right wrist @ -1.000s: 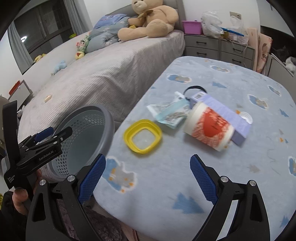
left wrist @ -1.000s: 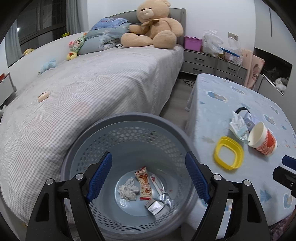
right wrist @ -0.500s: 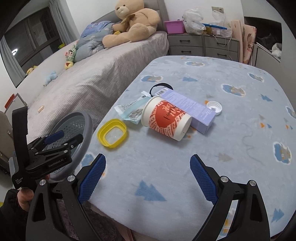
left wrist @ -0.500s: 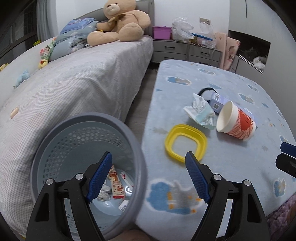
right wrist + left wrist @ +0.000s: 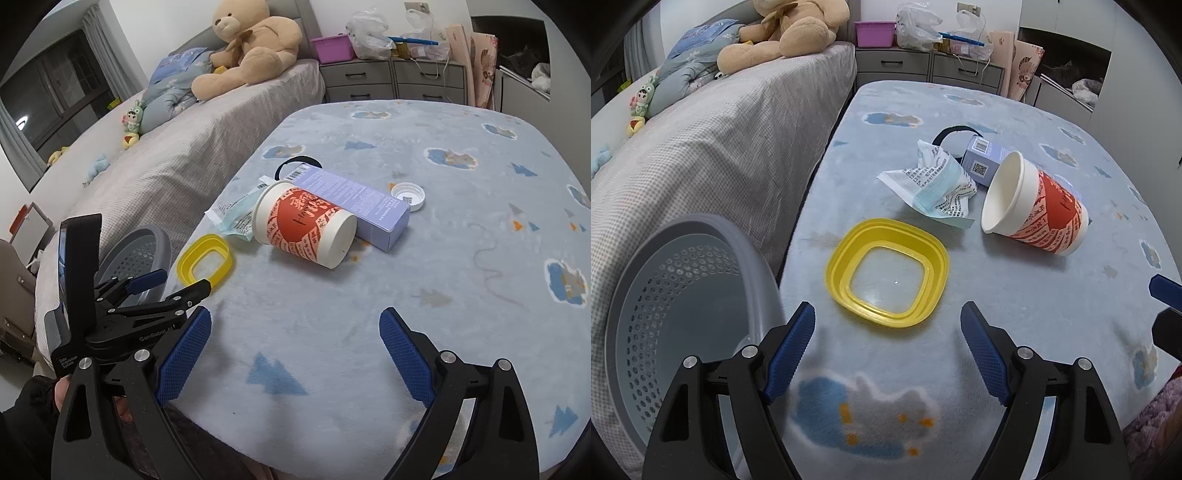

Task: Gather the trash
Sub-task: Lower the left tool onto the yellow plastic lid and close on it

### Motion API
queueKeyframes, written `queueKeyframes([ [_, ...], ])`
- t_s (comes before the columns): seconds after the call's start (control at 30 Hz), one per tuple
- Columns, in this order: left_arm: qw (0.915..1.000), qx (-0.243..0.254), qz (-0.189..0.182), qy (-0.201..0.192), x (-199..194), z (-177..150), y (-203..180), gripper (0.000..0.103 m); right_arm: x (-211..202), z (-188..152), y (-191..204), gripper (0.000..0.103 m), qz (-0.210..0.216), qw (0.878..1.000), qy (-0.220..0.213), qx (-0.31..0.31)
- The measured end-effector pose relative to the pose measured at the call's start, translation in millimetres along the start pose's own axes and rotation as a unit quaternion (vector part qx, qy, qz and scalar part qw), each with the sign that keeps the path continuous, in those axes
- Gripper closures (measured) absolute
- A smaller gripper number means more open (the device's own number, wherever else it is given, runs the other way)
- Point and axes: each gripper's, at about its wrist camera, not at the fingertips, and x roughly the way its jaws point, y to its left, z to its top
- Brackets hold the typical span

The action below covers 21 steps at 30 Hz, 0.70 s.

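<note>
Your left gripper (image 5: 888, 325) stands wide open with nothing between its blue pads (image 5: 790, 347), poised just short of the yellow square lid (image 5: 886, 271) on the table; your right gripper (image 5: 295, 332) is spread just as wide and holds nothing, hanging over bare blanket near the table's front edge; the lid lies flat, rim up, close to the table's left edge; just beyond it sits a crumpled printed wrapper (image 5: 932, 184), and beside that a red-and-white paper cup (image 5: 1034, 210) lies on its side, mouth turned toward the wrapper; the cup leans against a pale purple carton (image 5: 354, 201), also lying flat, with a black loop (image 5: 295, 162) behind it and a small white bottle cap (image 5: 407, 195) just off the carton's far end; all of this rests on the light blue fleece blanket (image 5: 443, 277) covering the table; the grey perforated waste basket (image 5: 679, 295) stands off the table's left edge, between it and the bed (image 5: 720, 140); from the left wrist view you cannot see its bottom; a teddy bear (image 5: 255, 48) sits at the head of the bed, and grey drawers (image 5: 388, 79) line the far wall
</note>
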Motion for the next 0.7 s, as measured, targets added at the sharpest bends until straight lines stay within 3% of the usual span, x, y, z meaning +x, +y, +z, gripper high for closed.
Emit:
queueKeyframes([
  [0.33,0.9997,0.003,0.008,0.021,23.4,4.0,-1.6,0.025,1.6,-2.4,-2.0,0.012,0.021,1.0,0.009,0.009],
  [0.7,0.9998,-0.002,0.017,0.011,36.0,18.0,-5.5,0.025,2.4,-3.1,0.7,0.012,0.026,1.0,0.011,0.008],
])
